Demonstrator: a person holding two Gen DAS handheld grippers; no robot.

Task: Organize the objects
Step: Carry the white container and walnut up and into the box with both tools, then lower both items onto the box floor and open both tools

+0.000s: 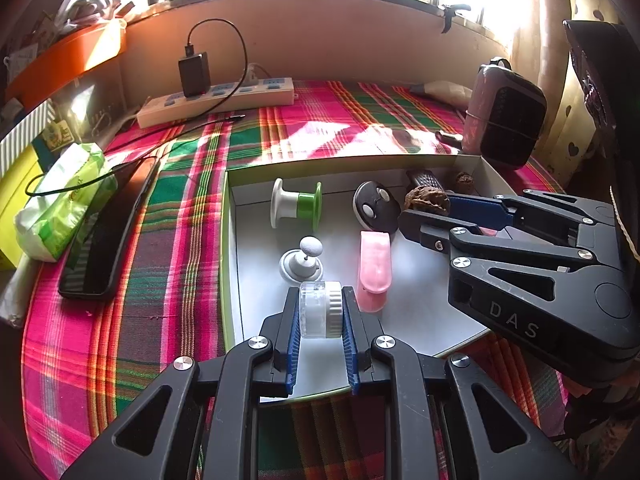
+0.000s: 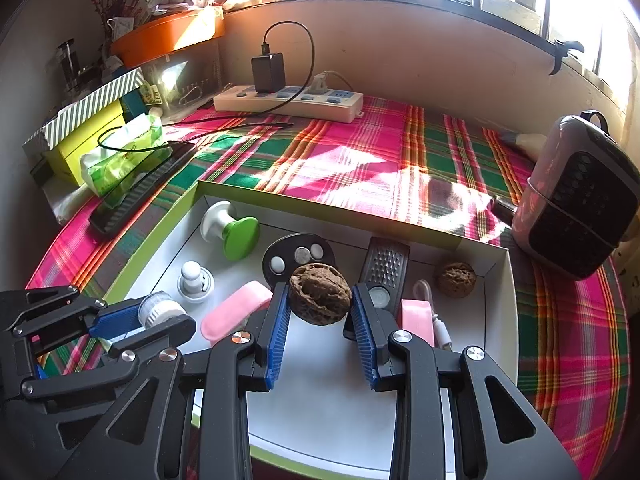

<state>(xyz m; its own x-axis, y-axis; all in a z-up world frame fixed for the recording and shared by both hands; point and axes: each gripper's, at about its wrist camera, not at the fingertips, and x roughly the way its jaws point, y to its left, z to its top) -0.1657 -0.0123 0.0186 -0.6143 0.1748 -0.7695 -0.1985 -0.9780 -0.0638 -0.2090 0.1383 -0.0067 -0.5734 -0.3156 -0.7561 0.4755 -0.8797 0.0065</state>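
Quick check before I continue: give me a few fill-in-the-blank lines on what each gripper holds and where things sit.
1. The left gripper is shut on a small clear ____.
2. The right gripper holds a ____.
3. A second walnut lies in the tray's far ____ corner.

Missing words: jar; walnut; right

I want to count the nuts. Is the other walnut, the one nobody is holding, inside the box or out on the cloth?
Inside. The loose walnut sits on the white floor of the box, in its far right corner, within the walls.
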